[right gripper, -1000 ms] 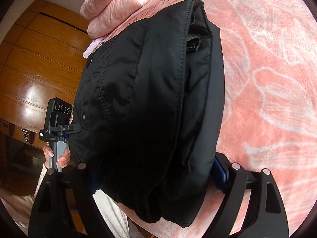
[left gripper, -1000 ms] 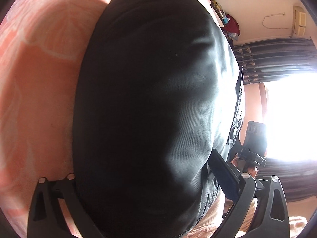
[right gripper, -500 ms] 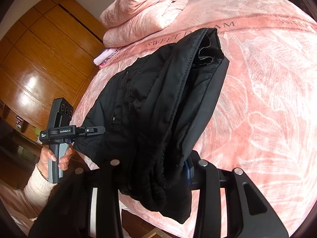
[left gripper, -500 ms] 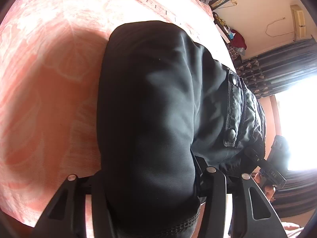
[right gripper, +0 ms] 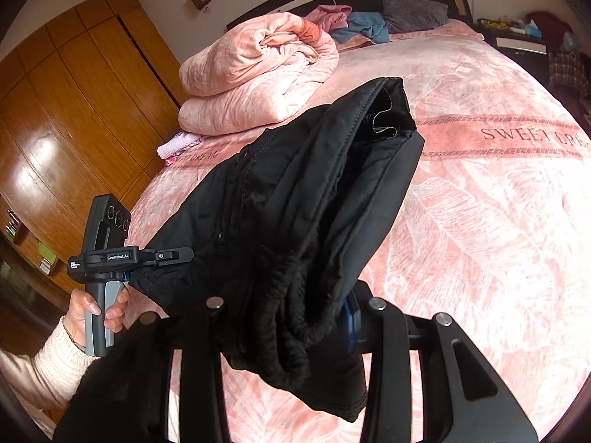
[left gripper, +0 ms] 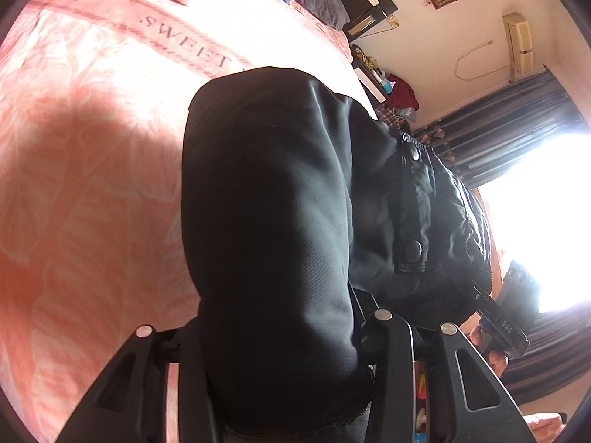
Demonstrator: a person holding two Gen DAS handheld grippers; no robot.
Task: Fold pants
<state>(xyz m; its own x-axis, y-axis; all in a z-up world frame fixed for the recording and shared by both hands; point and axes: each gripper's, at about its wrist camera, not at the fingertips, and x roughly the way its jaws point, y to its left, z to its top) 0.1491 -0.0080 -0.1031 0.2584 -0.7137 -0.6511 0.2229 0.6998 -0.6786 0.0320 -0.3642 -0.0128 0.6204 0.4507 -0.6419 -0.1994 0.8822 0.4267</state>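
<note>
The black pants point(left gripper: 266, 203) hang folded between my two grippers, lifted above the pink bedspread point(left gripper: 92, 147). My left gripper point(left gripper: 280, 328) has a thick fold of the fabric bunched between its fingers, and its jaws are closing on it. In the right wrist view, my right gripper point(right gripper: 284, 306) is shut on the waistband end of the pants point(right gripper: 295, 192), whose elastic edge droops below the pads. That view also shows the left gripper point(right gripper: 162, 254), held by a hand in a cream sleeve, pinching the pants' near-left corner. The right gripper point(left gripper: 495, 317) appears at the lower right of the left wrist view.
The bedspread point(right gripper: 480, 221) spreads wide to the right. A folded pink quilt point(right gripper: 258, 74) and a grey pillow point(right gripper: 410, 13) lie near the headboard. A wooden wardrobe point(right gripper: 74, 110) stands on the left. A bright window point(left gripper: 535, 221) with dark curtains is at the right.
Both grippers went from wide around the pants to shut on them and rose. The pants came up off the bed, and more of the bed and room now shows.
</note>
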